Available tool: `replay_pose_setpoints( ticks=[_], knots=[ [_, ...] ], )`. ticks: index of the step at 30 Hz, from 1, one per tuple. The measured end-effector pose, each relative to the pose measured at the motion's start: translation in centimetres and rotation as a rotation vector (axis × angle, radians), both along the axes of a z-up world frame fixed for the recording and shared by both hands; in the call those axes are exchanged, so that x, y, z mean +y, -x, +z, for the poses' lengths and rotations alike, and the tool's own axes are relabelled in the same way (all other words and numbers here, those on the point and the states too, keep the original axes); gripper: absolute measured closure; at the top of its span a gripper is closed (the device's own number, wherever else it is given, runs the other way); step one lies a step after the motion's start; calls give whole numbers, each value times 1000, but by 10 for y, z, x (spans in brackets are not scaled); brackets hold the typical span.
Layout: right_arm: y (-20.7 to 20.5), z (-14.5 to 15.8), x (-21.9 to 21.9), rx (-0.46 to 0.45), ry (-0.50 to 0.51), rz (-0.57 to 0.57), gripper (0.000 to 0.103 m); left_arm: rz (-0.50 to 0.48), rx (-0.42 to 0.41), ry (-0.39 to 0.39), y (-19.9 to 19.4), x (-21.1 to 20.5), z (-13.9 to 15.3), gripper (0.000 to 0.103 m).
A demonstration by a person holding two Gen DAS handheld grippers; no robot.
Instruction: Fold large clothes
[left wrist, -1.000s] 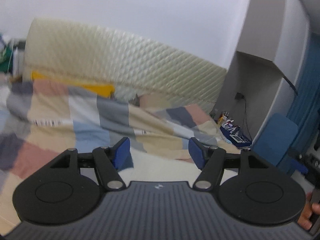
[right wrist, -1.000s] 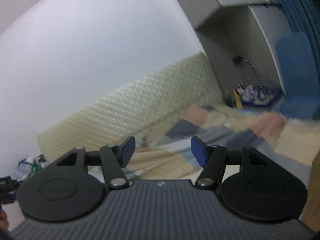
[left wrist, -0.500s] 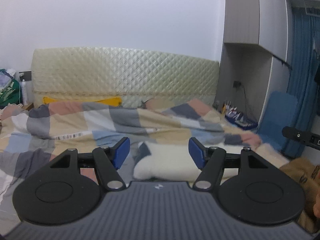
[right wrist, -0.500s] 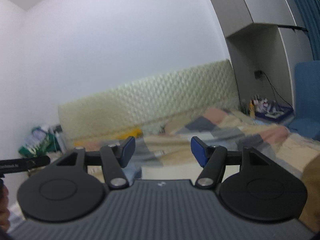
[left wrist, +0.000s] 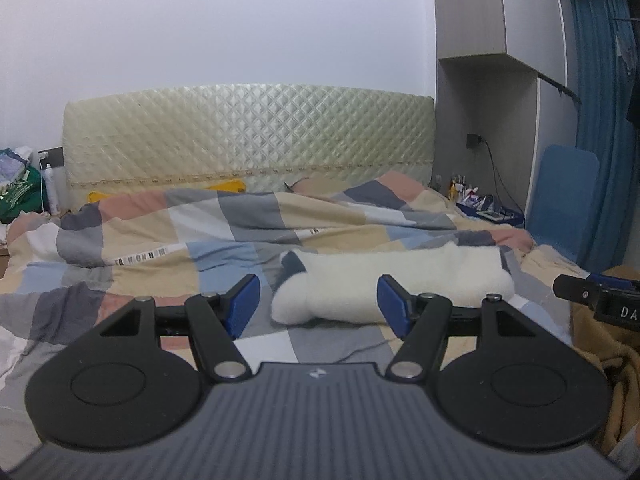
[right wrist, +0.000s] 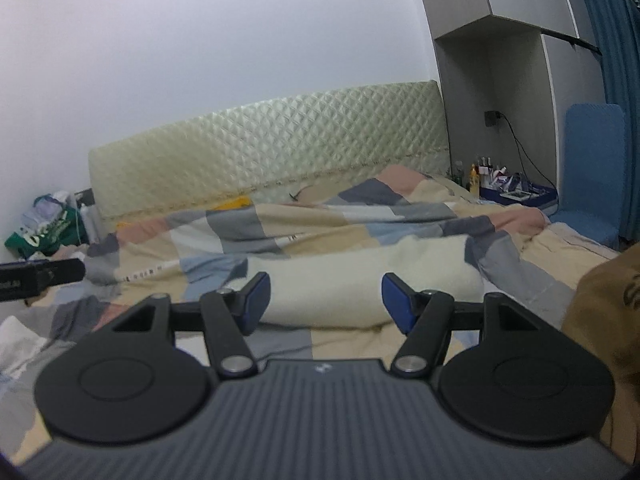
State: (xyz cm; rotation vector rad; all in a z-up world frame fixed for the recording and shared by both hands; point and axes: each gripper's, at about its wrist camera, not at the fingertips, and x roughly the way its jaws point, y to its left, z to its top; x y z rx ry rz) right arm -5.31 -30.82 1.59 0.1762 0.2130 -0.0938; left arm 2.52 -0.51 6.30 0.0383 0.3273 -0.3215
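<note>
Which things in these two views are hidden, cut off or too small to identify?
- Brown garment: cut off by the right edge in both wrist views; its type and print are unreadable.
- White fleece garment: its near edge is hidden behind the left tongs and, in the other view, the right tongs.
- Small bottles on the bedside tray: too small to identify.
- Bag by the headboard: cut off by the left edge.

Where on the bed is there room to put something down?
There is flat room on the checked patchwork quilt left of the rolled white fleecy garment, and a strip just in front of it. The right edge is crowded by crumpled tan brown clothing.
</note>
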Motion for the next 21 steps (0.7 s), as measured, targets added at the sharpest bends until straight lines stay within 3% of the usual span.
replay_pose_setpoints(
  ticks=[21],
  knots=[
    [10, -39, 5, 35, 34, -21, 38, 8, 78, -21, -14, -17, -60, 33]
  ],
)
